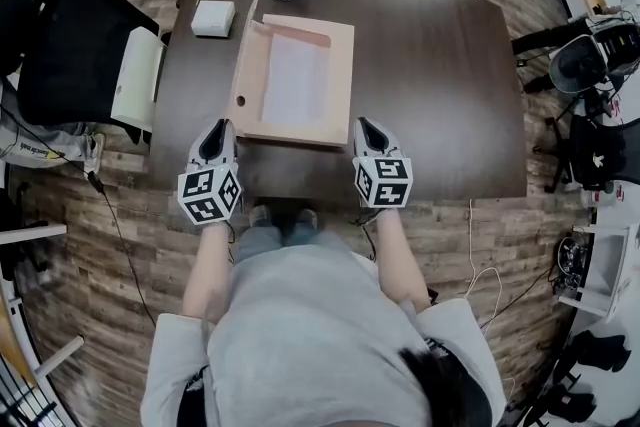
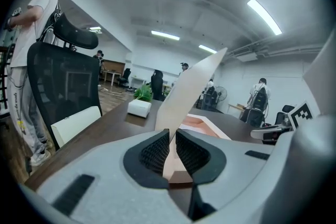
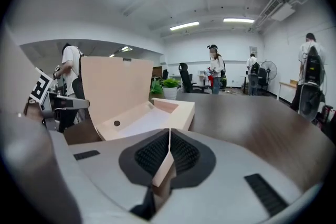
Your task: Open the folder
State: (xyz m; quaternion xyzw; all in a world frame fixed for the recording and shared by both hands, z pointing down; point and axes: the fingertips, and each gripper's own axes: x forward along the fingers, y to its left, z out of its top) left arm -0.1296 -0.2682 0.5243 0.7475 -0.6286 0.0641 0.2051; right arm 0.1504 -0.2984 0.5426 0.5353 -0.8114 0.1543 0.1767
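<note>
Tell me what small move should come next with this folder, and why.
Probably swing the left tool a little way outward and down. It grips the folder cover, which stands tilted up, only partly open. The right tool pinches a thin beige edge at the folder base's near right corner, likely steadying it. That should bring the cover toward the table.

We spot no readable text, brand, number or sign; only coded square markers (image 1: 209,194) on cubes of left claw (image 1: 222,127), right claw (image 1: 365,125).
</note>
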